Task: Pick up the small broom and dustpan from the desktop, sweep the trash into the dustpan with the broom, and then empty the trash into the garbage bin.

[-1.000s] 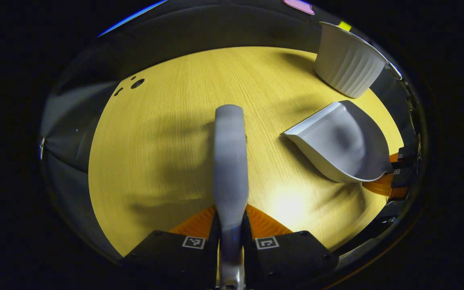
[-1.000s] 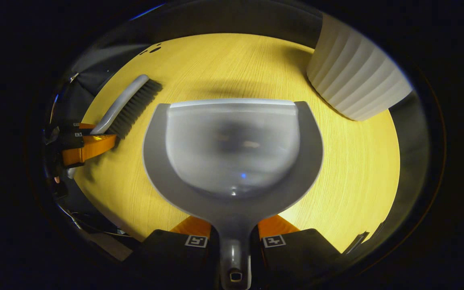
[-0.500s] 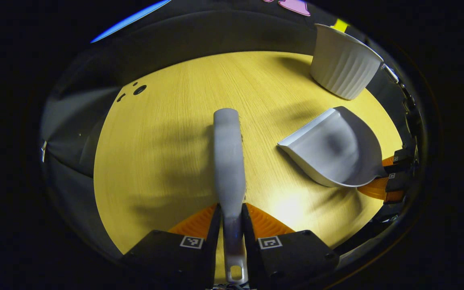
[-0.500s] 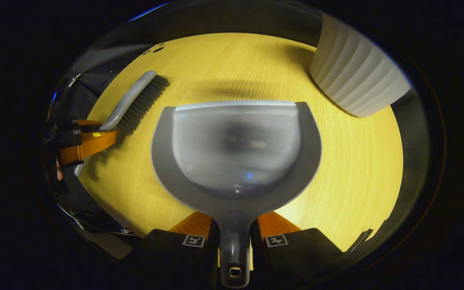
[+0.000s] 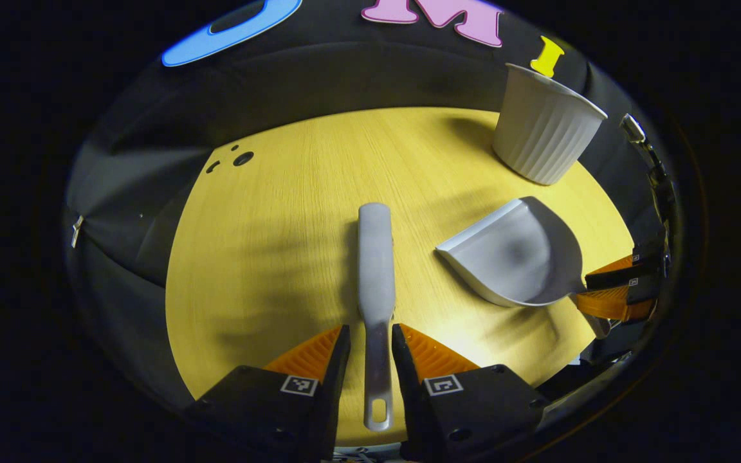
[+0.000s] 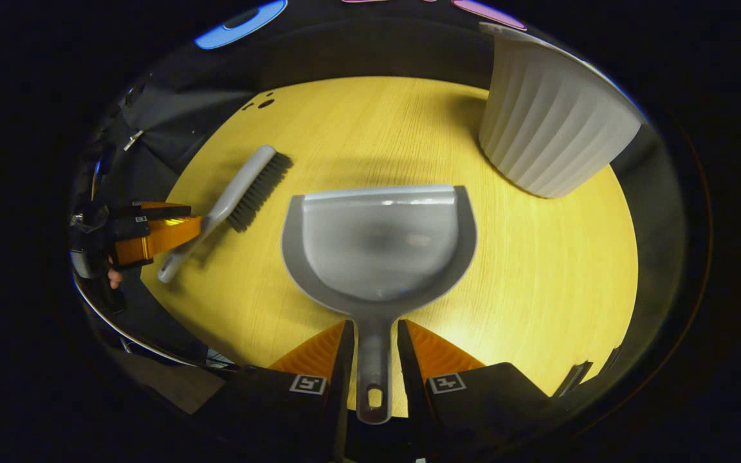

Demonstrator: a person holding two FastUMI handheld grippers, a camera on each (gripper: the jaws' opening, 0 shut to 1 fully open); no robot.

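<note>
Left gripper straddles the broom handle, its 2 fingers narrowly apart with gaps showing; right gripper likewise flanks the dustpan handle. Both tools lie mid-desktop, the bin at its far right edge.

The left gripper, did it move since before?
Yes. The left gripper backed off down the grey plastic broom, away from the white ribbed bin.

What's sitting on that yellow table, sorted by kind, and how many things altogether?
Brooms: 1, the small broom
Dustpans: 1, the grey dustpan
Bins: 1, the white ribbed bin
Total: 3
</note>
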